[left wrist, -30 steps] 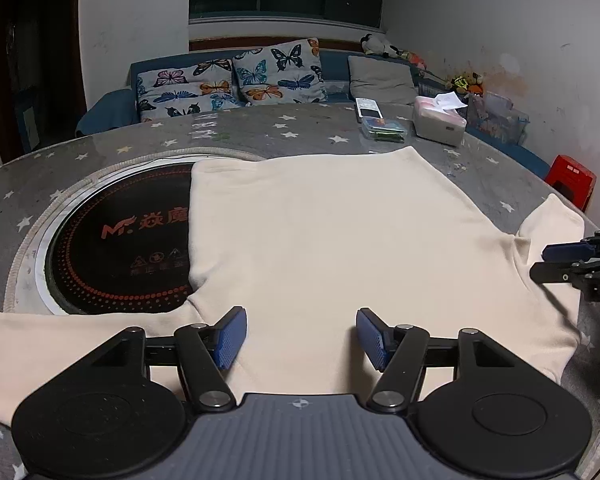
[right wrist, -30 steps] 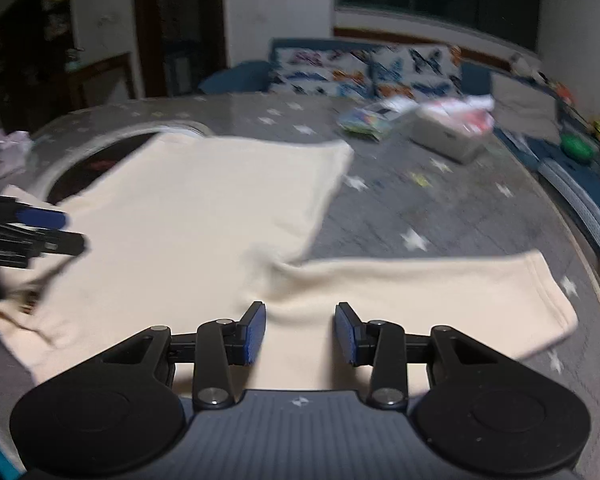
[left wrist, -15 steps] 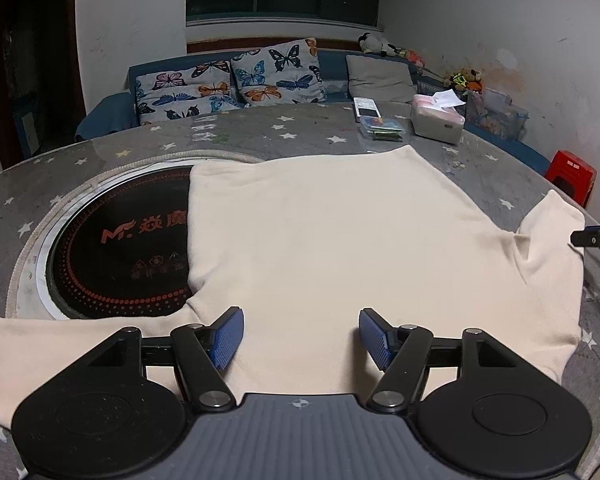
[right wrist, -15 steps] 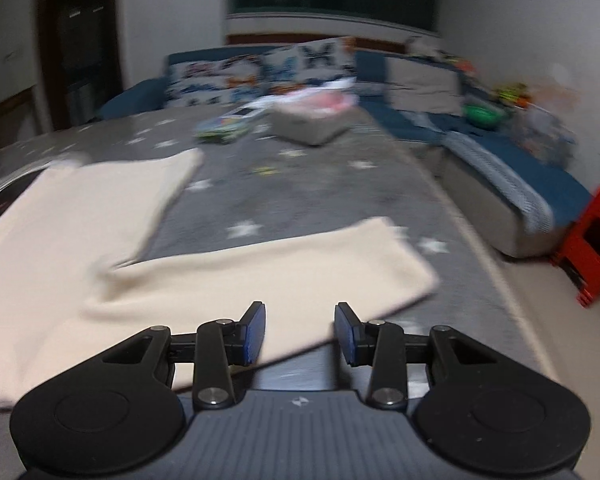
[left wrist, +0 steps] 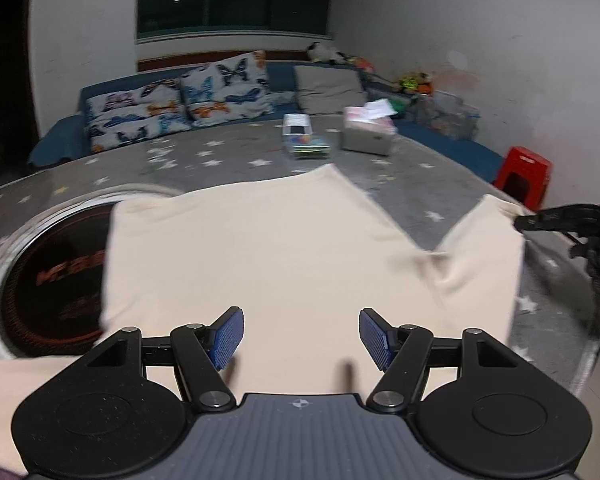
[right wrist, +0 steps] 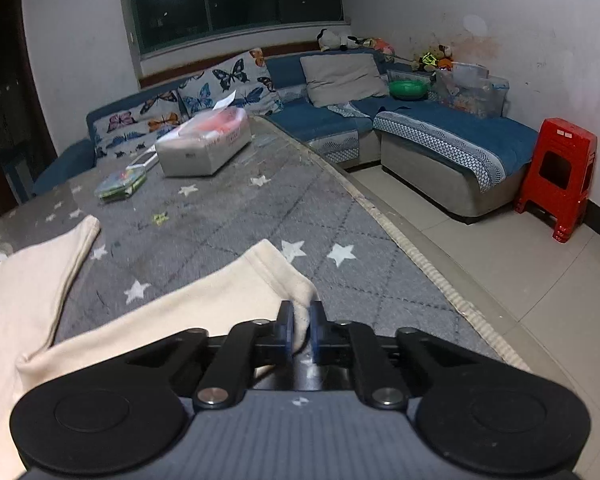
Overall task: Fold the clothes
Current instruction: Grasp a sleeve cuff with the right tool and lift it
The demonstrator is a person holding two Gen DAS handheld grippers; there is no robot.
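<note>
We see the cream sweatshirt [left wrist: 260, 248] spread flat across the star-printed grey table cover [right wrist: 260, 216], its right sleeve [right wrist: 204, 304] running lengthwise out to our right gripper [right wrist: 300, 330], which is clenched on the cuff. Our left gripper [left wrist: 301, 334] hovers released over the garment's near edge. A blue sofa [right wrist: 420, 128] lines the wall behind.

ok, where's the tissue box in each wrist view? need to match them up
Left wrist: tissue box upper centre-right, far side of the table, past the cream top.
Right wrist: tissue box upper left, on the table before the sofa.
Shared landmark: red stool, right side in both.
</note>
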